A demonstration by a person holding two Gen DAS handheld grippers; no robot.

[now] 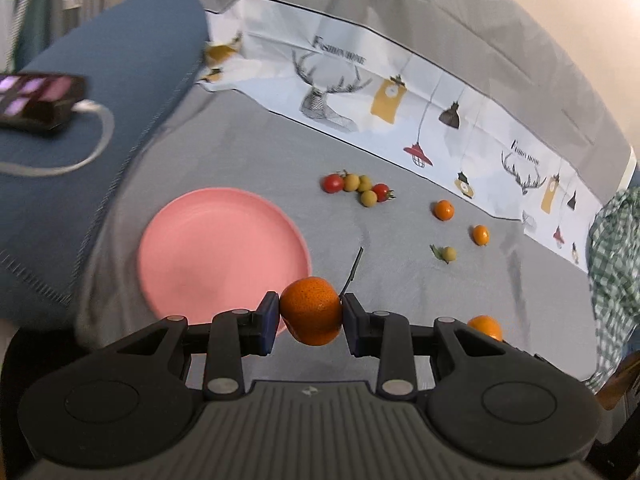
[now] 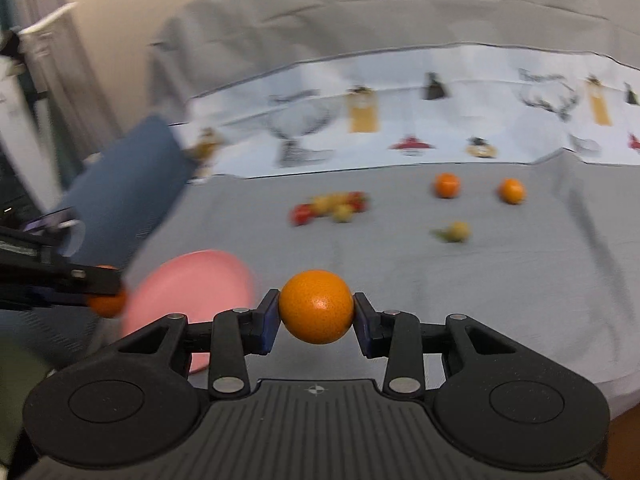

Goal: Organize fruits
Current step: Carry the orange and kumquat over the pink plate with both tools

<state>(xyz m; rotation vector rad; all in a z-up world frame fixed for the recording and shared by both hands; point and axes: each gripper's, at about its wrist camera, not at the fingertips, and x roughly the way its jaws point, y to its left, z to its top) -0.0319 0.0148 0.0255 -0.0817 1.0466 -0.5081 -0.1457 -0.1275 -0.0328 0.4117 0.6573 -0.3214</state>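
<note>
Oranges: one (image 1: 311, 310) is clamped by left gripper (image 1: 310, 322), one (image 2: 316, 306) by right gripper (image 2: 316, 318), both frame centre. Pink plate (image 1: 208, 248) sits left; tomato cluster (image 1: 358, 188) upper centre on grey cloth (image 1: 248, 152).

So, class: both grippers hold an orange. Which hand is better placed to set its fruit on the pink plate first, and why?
Probably the left. The left gripper holds its round orange right at the round pink plate's rim. The right gripper, shut on its own orange, sits further off, the plate to its left.
</note>
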